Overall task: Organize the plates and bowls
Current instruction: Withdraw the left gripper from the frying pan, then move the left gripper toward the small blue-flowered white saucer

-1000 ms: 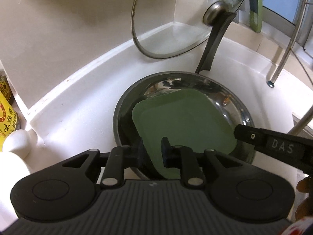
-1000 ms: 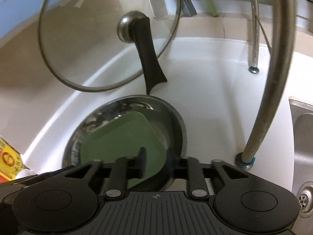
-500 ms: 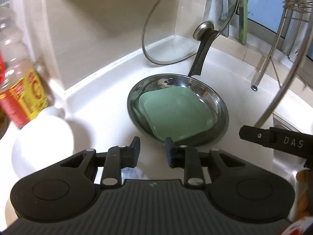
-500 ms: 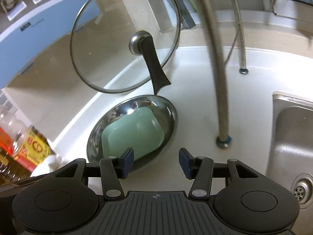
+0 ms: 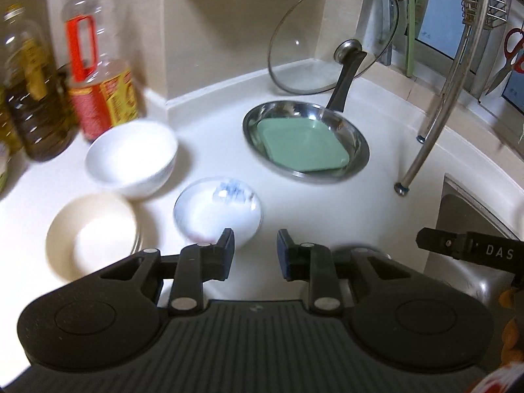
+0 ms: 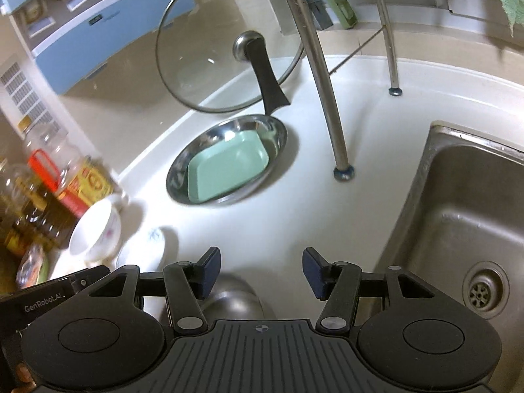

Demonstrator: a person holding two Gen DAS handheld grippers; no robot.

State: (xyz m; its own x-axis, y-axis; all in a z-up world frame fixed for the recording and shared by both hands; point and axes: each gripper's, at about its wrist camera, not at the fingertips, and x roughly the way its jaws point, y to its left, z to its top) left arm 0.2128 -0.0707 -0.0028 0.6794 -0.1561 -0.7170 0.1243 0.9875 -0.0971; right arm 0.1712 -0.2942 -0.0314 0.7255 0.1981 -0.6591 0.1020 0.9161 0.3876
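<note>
Plate [image 5: 303, 145], green, square: lies in steel pan [image 5: 357, 157] on white worktop [image 5: 376, 203], well beyond both grippers. Left gripper [image 5: 254, 255] fingers slightly spread, empty. Right gripper [image 6: 260, 270] fingers opening wide, empty. Three bowls [image 5: 131, 159] left of pan; glass lid [image 5: 330, 36] behind.

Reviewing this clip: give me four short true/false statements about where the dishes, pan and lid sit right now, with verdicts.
1. The green plate lies inside the steel pan. True.
2. The glass lid covers the pan. False: it stands on edge behind the pan, against the wall.
3. The left gripper holds a white bowl. False: nothing is between its fingers.
4. The sink holds no dishes in its visible part. True.
</note>
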